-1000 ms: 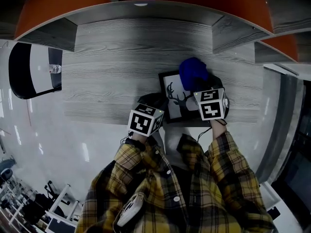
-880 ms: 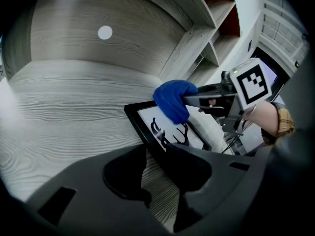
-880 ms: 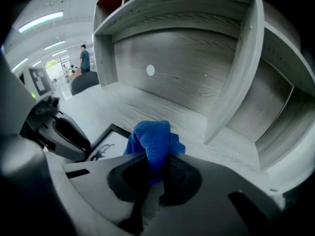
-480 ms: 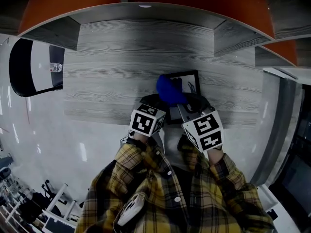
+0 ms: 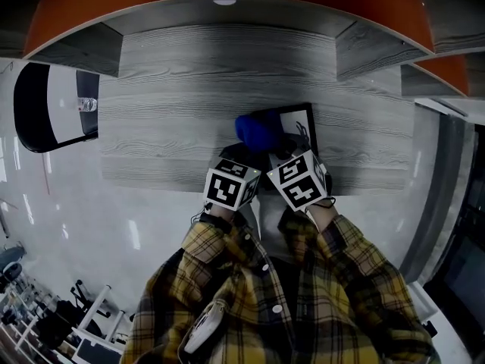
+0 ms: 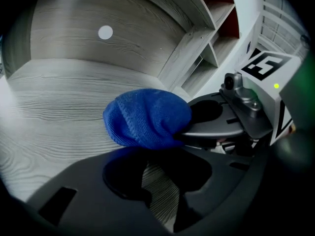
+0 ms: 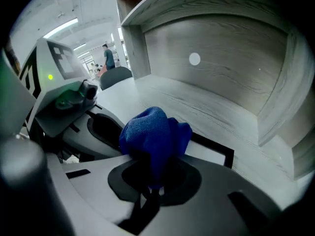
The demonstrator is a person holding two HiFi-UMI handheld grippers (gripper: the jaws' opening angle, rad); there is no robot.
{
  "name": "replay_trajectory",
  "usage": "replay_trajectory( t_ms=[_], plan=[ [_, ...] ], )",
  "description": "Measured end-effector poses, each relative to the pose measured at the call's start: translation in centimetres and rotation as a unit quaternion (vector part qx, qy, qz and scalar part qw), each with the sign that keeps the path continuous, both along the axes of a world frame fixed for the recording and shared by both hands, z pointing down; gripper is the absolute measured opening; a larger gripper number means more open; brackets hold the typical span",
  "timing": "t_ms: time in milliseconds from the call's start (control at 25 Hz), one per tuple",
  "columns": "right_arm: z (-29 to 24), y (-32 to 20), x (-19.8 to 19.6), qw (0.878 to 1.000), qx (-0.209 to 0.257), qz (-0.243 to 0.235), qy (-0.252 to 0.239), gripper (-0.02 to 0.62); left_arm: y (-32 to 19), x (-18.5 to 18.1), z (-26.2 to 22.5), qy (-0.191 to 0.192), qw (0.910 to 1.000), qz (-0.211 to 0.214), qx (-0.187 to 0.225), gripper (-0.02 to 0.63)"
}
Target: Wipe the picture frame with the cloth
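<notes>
While the right gripper [image 7: 152, 181] pinches the bunched blue cloth [image 7: 153, 132] over the picture frame's [image 5: 297, 121] left part, near the worktop's [image 5: 167, 105] front edge, wiping looks under way — next, a steady drag toward the frame's bare right side. The left gripper [image 6: 157, 181] sits at that edge, jaws slightly apart on nothing; the frame's near side hides behind both grippers, so cloth contact is unsure.

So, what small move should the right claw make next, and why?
Probably slide the right claw to the right, dragging the blue cloth across the picture frame. The claw is shut on the cloth, which sits at the frame's left side, so the uncovered part of the frame lies to its right.
</notes>
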State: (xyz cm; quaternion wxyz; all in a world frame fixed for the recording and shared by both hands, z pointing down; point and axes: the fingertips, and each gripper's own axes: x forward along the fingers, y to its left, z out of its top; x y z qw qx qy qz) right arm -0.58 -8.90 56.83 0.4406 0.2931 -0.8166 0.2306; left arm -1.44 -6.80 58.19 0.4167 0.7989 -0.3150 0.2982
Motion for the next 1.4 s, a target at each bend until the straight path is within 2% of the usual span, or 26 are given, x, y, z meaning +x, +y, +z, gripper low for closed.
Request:
replay_trajectory(
  t_ms=[280,680,920,1040,1160,1280,1400],
  plan=[
    [0.3,0.2,2.4,0.999,0.026,0.013,0.043,0.037,0.0,0.0,0.1,0.005,0.9999,-0.005,-0.008,0.120],
    [0.3,-0.6,9.6,0.989,0.054,0.055,0.126,0.037,0.0,-0.2,0.1,0.003,0.9999,-0.006,-0.013,0.120],
    [1.0,0.0,14.2,0.981,0.040,0.106,0.159,0.037,0.0,-0.1,0.1,0.005,0.9999,-0.004,-0.014,0.120],
    [0.0,0.1,14.4,0.983,0.048,0.104,0.140,0.037,-0.1,0.0,0.1,0.006,0.9999,-0.005,-0.014,0.120],
    [-4.0,0.3,12.3,0.990,0.070,0.093,0.084,0.037,-0.1,0.0,0.2,0.006,0.9999,-0.004,-0.015,0.120],
    [-8.8,1.3,9.6,0.994,0.090,0.057,0.037,0.037,-0.1,0.0,0.1,0.006,0.9998,-0.003,-0.017,0.120],
    [-11.0,3.4,6.9,0.998,0.063,0.023,-0.016,0.037,-0.2,0.0,0.0,0.004,0.9999,0.000,-0.015,0.120]
  ],
)
